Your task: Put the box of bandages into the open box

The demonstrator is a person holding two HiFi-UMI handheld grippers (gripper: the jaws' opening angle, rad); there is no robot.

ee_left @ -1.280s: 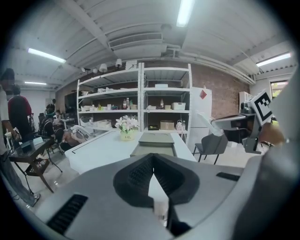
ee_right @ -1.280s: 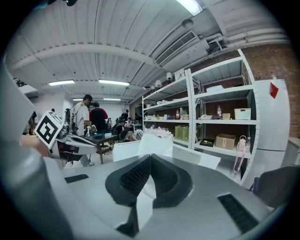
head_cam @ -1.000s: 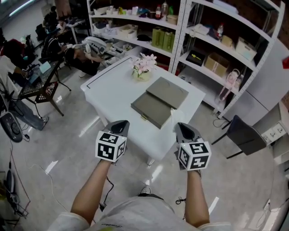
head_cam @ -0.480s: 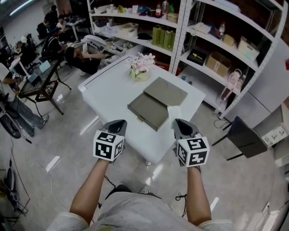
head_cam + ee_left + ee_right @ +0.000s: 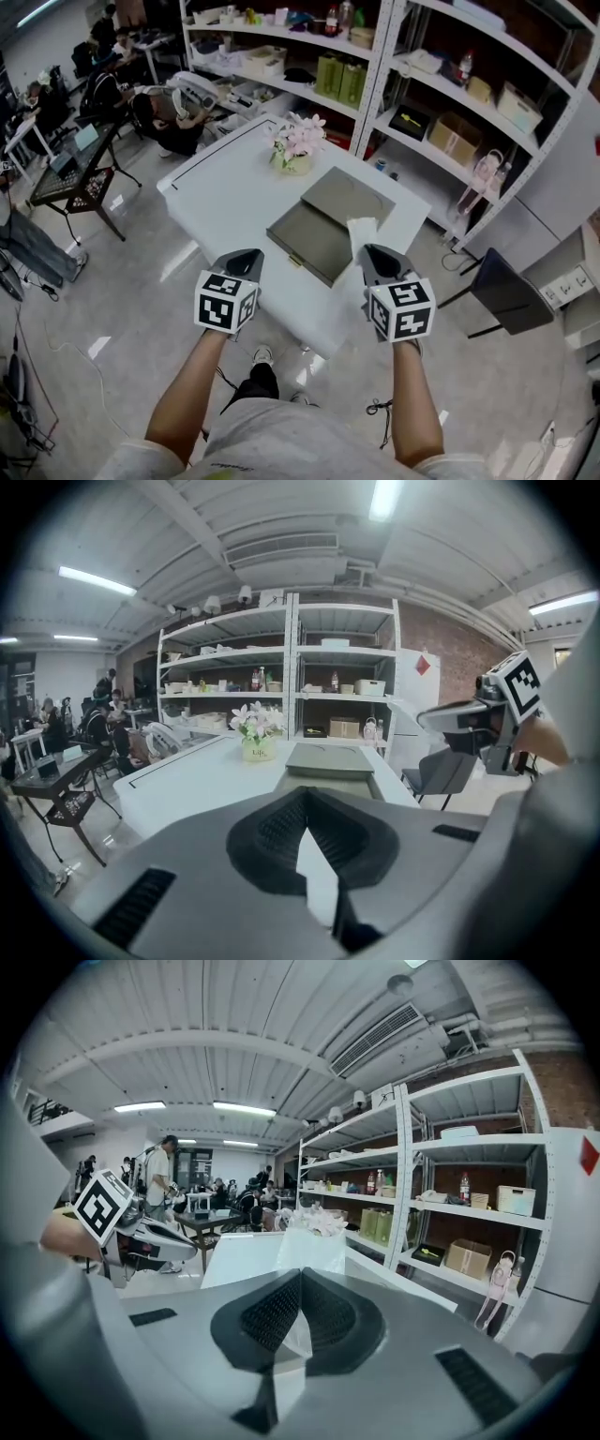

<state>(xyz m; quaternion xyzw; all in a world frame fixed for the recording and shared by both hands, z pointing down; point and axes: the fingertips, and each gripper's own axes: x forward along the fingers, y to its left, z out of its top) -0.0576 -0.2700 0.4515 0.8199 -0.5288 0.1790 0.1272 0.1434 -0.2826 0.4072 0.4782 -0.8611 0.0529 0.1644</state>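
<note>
The open box (image 5: pixel 314 242) is flat and grey, its lid (image 5: pixel 349 195) folded back, and it lies on the white table (image 5: pixel 225 187). My right gripper (image 5: pixel 373 253) is shut on the white box of bandages (image 5: pixel 360 232), which sticks out ahead of its jaws over the near right corner of the open box. In the right gripper view the box of bandages (image 5: pixel 311 1249) stands upright just past the jaw tips. My left gripper (image 5: pixel 246 258) hovers over the table's near edge, shut and holding nothing. In the left gripper view the open box (image 5: pixel 330 761) lies straight ahead.
A pot of pale pink flowers (image 5: pixel 298 141) stands on the table behind the open box. White shelving (image 5: pixel 450 103) with boxes and bottles lines the back and right. A dark chair (image 5: pixel 502 281) stands to the right. People sit at desks (image 5: pixel 75 164) on the left.
I have stepped closer to the table, and both grippers now reach over its near edge. The box of bandages in the right gripper now overlaps the open box's near right corner.
</note>
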